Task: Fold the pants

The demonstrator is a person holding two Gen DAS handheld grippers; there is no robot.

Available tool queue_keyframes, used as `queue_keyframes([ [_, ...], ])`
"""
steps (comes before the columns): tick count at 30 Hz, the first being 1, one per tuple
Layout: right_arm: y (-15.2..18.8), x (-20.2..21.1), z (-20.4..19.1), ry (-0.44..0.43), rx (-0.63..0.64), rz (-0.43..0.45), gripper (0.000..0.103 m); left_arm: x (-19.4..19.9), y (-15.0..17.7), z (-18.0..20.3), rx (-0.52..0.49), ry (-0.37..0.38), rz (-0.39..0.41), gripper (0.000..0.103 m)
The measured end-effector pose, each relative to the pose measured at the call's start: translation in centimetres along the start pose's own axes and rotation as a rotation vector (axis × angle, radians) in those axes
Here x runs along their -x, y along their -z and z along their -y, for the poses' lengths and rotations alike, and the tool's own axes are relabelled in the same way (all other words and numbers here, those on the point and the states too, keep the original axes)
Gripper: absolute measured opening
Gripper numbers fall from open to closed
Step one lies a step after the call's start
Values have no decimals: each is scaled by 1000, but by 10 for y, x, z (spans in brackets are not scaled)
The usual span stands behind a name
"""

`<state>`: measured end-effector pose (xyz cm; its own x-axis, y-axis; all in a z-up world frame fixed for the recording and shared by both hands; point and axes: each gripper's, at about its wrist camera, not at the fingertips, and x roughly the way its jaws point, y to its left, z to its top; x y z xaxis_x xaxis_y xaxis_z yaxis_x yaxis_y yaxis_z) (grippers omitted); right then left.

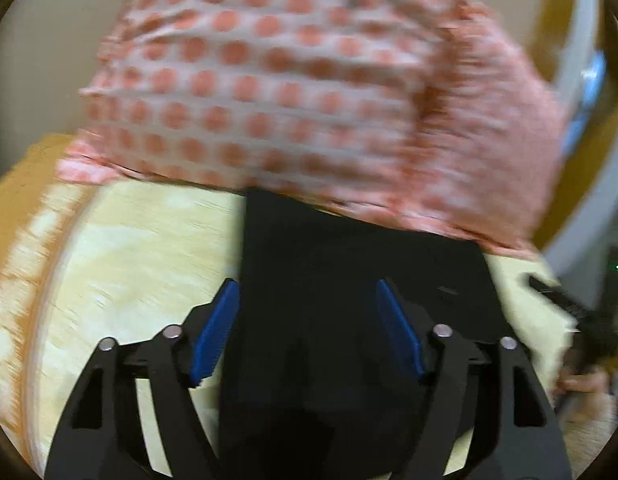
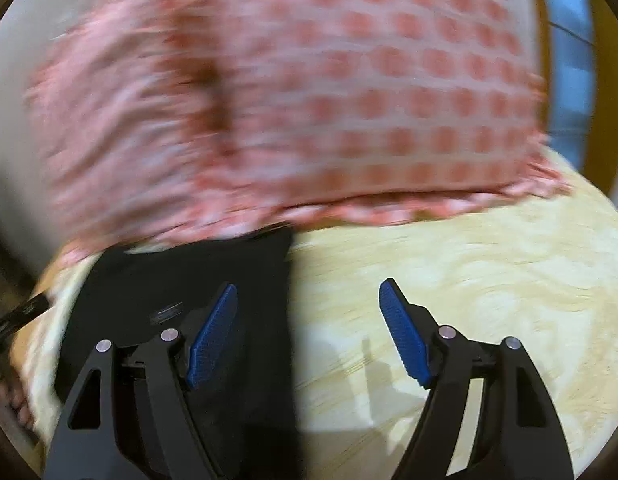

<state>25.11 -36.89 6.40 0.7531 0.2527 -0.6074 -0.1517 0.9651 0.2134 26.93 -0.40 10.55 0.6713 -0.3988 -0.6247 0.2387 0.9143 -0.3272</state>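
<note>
On the table point(image 1: 121, 264), beside a dotted cloth point(image 1: 269, 80), the pants point(image 1: 349, 280) lie folded flat. I hold left gripper point(image 1: 309, 328) and right gripper point(image 2: 309, 332) wide, empty; I should lift straight, avoiding snags.

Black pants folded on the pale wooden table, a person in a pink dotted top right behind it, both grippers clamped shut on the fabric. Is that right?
Not quite. Both are open: the left gripper has its jaws spread over the black pants, and the right gripper gapes mostly over bare table. Each wrist view shows it. The rest stands.
</note>
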Motion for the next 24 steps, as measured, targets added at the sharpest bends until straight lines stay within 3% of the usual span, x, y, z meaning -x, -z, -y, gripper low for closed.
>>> queue_keyframes([
  [4, 29, 5, -59, -40, 226, -43, 75, -1, 24, 27, -43, 103, -76, 80],
  [10, 56, -32, -66, 9, 250, -228, 78, -45, 49, 28, -59, 33, -234, 80],
  [13, 61, -33, -63, 10, 213, -207, 84, -44, 53, 30, -92, 15, -214, 85],
  [17, 65, -32, -65, 32, 190, -192, 88, -40, 53, 29, -55, 15, -216, 90],
  [19, 64, -18, -56, 80, 121, -160, 89, -25, 56, 27, -41, -25, -193, 91],
  [20, 63, -12, -50, 118, 85, -149, 94, -11, 58, 24, -44, -48, -168, 94],
  [22, 65, 8, -27, 218, -44, -113, 98, 17, 67, 19, -60, -149, -103, 101],
  [24, 72, 26, -10, 260, -146, -101, 100, 35, 73, 15, -73, -220, -63, 101],
])
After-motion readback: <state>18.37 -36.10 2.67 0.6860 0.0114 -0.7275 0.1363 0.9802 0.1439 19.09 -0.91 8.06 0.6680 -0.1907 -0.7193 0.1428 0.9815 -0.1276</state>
